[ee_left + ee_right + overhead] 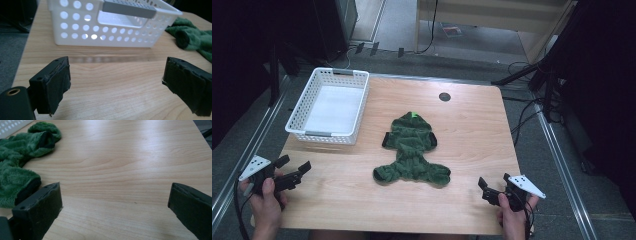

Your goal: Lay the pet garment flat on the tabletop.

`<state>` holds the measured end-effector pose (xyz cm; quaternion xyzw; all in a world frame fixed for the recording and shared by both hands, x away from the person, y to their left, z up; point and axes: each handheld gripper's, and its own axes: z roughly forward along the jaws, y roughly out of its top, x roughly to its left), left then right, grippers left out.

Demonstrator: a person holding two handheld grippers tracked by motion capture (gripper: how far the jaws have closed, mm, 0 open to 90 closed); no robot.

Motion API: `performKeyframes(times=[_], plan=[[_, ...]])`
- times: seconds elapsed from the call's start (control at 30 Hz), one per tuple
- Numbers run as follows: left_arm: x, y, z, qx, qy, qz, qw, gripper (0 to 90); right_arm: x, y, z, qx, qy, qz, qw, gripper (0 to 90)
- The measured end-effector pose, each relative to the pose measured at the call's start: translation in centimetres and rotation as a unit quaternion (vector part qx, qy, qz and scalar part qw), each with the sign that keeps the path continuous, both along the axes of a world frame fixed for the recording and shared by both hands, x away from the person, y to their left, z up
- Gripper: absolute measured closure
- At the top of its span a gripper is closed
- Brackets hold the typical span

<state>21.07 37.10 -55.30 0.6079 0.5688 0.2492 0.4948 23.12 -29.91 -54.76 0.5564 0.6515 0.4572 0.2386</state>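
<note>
Sitting at the table's (472, 210) far-left corner, one white basket (332, 105) holds nothing; one green fleece garment (412, 150) lies mid-table. Left gripper (292, 171) and right gripper (494, 187) gape, holding nothing, at the near corners.

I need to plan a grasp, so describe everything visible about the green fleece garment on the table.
The green fleece garment is a small, plush, fuzzy hooded suit with short sleeves and legs, like a pet's outfit. Its hood points toward the table's far edge and carries a bright green tag; the cuffs look dark inside. It lies spread flat, slightly rumpled, near the middle of the light wooden table, to the right of the white perforated plastic basket and apart from it. Nothing but the tabletop touches it.
</note>
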Motion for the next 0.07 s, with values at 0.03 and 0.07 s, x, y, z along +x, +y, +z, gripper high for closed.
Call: performKeyframes(times=[0.03,0.07], plan=[[-0.06,-0.01,-0.02,0.000,-0.003,0.000,1.0000,8.0,0.04,-0.09,-0.02,0.002,0.000,-0.003,1.0000,0.0],[-0.10,-0.02,-0.02,0.000,-0.004,-0.001,1.0000,8.0,0.07,-0.12,-0.02,0.005,0.002,-0.005,1.0000,0.0]])
